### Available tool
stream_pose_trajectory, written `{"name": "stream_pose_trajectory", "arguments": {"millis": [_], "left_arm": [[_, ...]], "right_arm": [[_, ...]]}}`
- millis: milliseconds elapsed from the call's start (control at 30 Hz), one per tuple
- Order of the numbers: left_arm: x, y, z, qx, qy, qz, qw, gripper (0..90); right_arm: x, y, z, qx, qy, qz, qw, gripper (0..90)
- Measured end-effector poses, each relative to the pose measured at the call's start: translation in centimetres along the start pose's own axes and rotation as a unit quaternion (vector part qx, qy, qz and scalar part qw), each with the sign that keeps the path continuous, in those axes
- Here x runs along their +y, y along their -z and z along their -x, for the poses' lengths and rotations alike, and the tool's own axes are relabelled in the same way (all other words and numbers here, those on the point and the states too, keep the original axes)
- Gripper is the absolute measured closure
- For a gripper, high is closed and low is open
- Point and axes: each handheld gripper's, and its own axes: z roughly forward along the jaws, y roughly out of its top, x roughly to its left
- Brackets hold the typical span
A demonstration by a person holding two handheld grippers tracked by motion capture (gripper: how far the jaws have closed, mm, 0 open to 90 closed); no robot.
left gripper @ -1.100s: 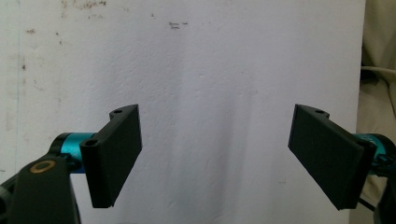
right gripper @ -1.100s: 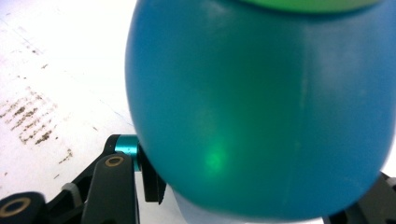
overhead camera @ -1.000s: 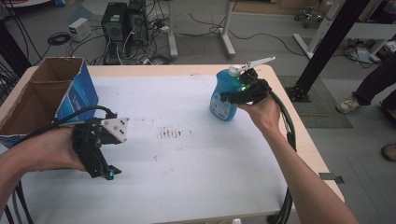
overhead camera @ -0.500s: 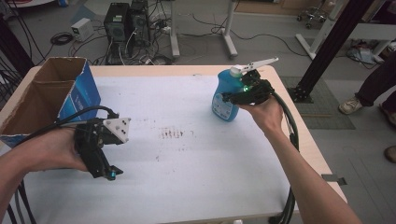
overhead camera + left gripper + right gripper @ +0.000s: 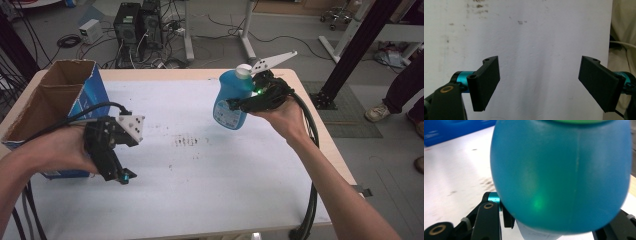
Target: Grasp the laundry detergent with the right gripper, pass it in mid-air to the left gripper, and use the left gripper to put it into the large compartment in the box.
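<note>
High view has my right gripper (image 5: 239,104) clamped on the blue bottle (image 5: 231,100) above the table's (image 5: 200,165) far right, left gripper (image 5: 120,176) open and empty, so I'd keep the 2 jaws firm and carry it upright toward the box (image 5: 60,95).

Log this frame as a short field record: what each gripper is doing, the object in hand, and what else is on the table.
right gripper: shut on the blue bottle, held tilted above the table
left gripper: open, nothing between its jaws, over the white table cover
cardboard box: open-topped, at the table's left edge
table cover marks: dark smudges near the middle
</note>
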Motion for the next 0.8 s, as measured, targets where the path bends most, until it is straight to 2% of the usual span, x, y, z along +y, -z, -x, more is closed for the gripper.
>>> {"name": "stream_pose_trajectory", "arguments": {"millis": [67, 200, 267, 300, 433, 500, 533, 567, 667, 733, 767, 800], "left_arm": [[0.5, 0.7, -0.2, 0.008, 0.003, 0.003, 1.0000, 17.5], [1.6, 2.2, -0.5, 0.011, 0.000, 0.008, 0.9999, 17.5], [2.2, 3.0, -0.6, 0.011, -0.001, 0.013, 0.9998, 17.5], [2.4, 3.3, -0.6, 0.011, -0.002, 0.016, 0.9998, 17.5], [3.3, 4.8, -0.8, 0.014, -0.007, 0.023, 0.9996, 17.5], [3.7, 5.4, -0.9, 0.018, -0.007, 0.029, 0.9994, 17.5], [4.1, 6.0, -1.0, 0.018, -0.009, 0.034, 0.9992, 17.5], [4.1, 6.0, -1.0, 0.018, -0.009, 0.034, 0.9992, 17.5], [4.7, 6.7, -1.3, 0.018, -0.007, 0.038, 0.9991, 17.5], [5.0, 7.0, -1.5, 0.017, -0.006, 0.042, 0.9989, 17.5], [5.3, 7.1, -1.5, 0.015, -0.006, 0.044, 0.9989, 17.5], [5.6, 7.2, -1.5, 0.013, -0.006, 0.046, 0.9988, 17.5]], "right_arm": [[0.6, 0.0, -0.9, 0.016, 0.017, -0.006, 0.9997, 46.9], [1.6, -0.2, -2.4, 0.043, 0.042, -0.007, 0.9982, 46.9], [1.9, -0.4, -3.1, 0.060, 0.052, -0.007, 0.9968, 46.9], [2.2, -0.7, -3.7, 0.076, 0.063, -0.009, 0.9951, 46.9], [2.6, -1.1, -4.6, 0.091, 0.080, -0.013, 0.9925, 46.9], [2.8, -1.4, -5.2, 0.110, 0.087, -0.014, 0.9900, 46.9], [2.9, -1.6, -5.7, 0.128, 0.098, -0.015, 0.9868, 46.9], [2.9, -1.6, -5.7, 0.128, 0.098, -0.015, 0.9868, 46.9], [3.2, -2.0, -6.6, 0.150, 0.114, -0.017, 0.9820, 46.8], [3.2, -2.1, -6.8, 0.154, 0.117, -0.018, 0.9809, 46.8], [3.4, -2.5, -7.5, 0.167, 0.130, -0.018, 0.9773, 46.8], [3.5, -2.6, -7.6, 0.171, 0.132, -0.020, 0.9763, 46.8]]}}
